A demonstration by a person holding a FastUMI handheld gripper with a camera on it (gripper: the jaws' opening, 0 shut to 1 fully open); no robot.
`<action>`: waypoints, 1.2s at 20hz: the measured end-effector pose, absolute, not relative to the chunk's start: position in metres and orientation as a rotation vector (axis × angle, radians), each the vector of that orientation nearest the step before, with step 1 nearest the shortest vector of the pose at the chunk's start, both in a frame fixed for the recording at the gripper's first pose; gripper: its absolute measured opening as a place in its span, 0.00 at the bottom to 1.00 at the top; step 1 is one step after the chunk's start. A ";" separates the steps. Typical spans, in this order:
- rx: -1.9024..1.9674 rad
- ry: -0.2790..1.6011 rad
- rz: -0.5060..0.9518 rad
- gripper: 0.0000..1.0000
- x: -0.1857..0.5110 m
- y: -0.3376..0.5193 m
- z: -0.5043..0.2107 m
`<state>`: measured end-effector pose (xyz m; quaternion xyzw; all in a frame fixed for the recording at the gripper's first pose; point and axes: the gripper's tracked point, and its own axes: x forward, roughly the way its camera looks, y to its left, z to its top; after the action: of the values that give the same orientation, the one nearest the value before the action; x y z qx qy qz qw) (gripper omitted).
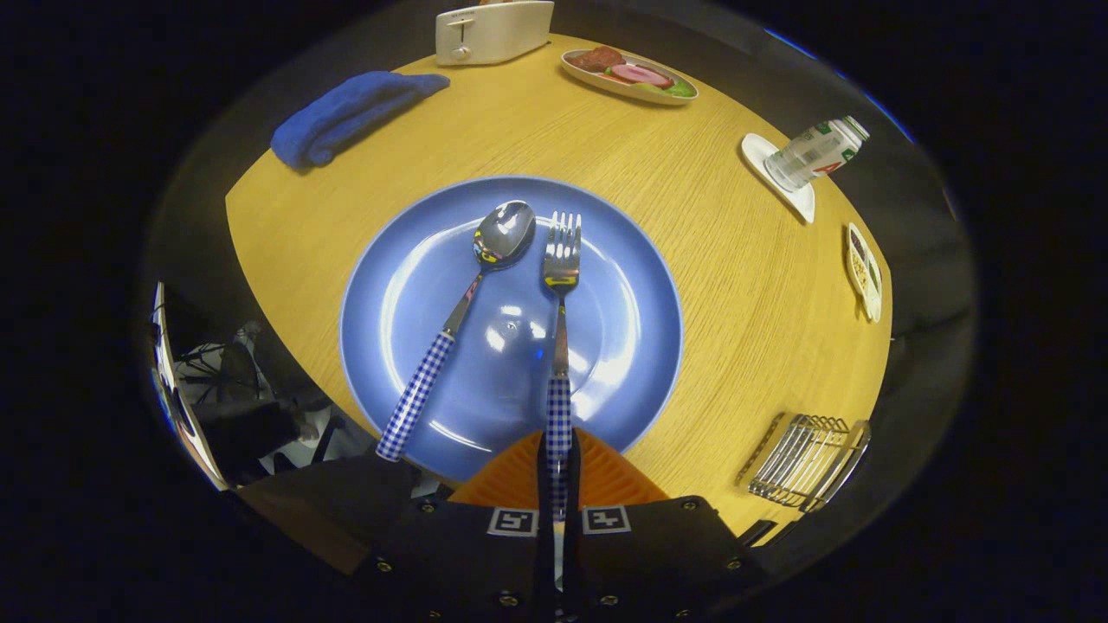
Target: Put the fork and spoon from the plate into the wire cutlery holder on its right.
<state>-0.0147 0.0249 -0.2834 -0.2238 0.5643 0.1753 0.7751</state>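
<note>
The gripper is seen low over the near rim of the blue plate, jaws clenched on the checked handle of the fork; the handle end runs back between them, so the grip is taken at the far end from the tines, presumably so the tines can go down into the holder first. The fork lies straight along the gripper's axis, tines pointing away. The spoon lies just beside it on the plate, angled, its handle overhanging the near rim, untouched. The wire cutlery holder rests on the tabletop to the right of the plate, apparently tipped on its side; whether it holds anything cannot be told.
</note>
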 end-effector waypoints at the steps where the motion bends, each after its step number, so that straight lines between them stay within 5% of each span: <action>1: -0.500 1.220 0.386 0.04 -0.015 0.021 -0.277; 11: -0.575 1.196 0.315 0.04 -0.035 -0.055 -0.197; 24: -0.513 1.405 0.136 0.04 -0.090 -0.192 -0.174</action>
<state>-0.0902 -0.1916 -0.1739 -0.2328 0.6384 0.0617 0.7311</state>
